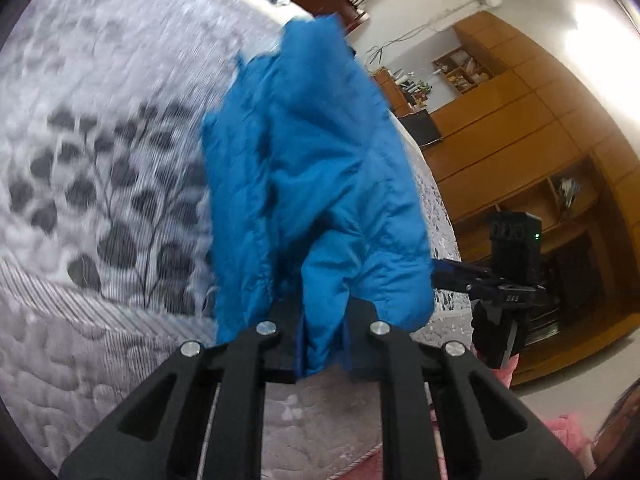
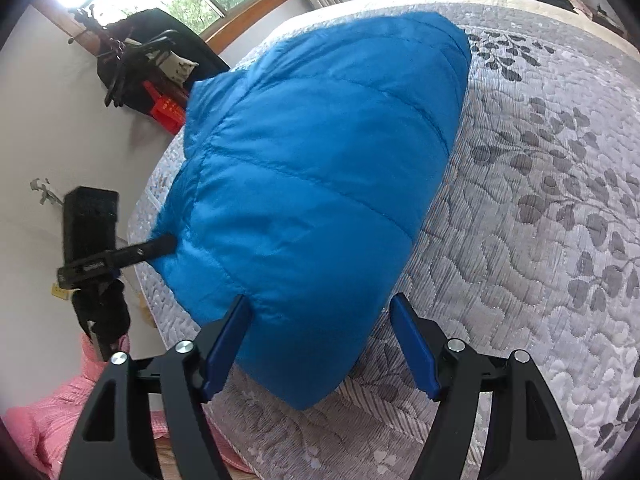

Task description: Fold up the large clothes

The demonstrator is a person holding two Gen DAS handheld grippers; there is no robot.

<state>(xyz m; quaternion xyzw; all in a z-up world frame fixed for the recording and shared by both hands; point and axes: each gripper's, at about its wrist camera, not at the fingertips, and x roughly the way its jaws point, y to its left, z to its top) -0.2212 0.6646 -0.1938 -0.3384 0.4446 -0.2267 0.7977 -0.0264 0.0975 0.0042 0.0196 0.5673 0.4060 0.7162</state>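
We see the blue puffer jacket on the grey leaf-print bedspread. Left gripper clamped on its edge; right gripper spread apart at its edge.

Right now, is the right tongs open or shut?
Open: the right tongs blue pads stand apart astride the jacket edge.

Your left gripper is clamped tight on blue fabric. Your right gripper is spread wide, fingers gripping nothing.
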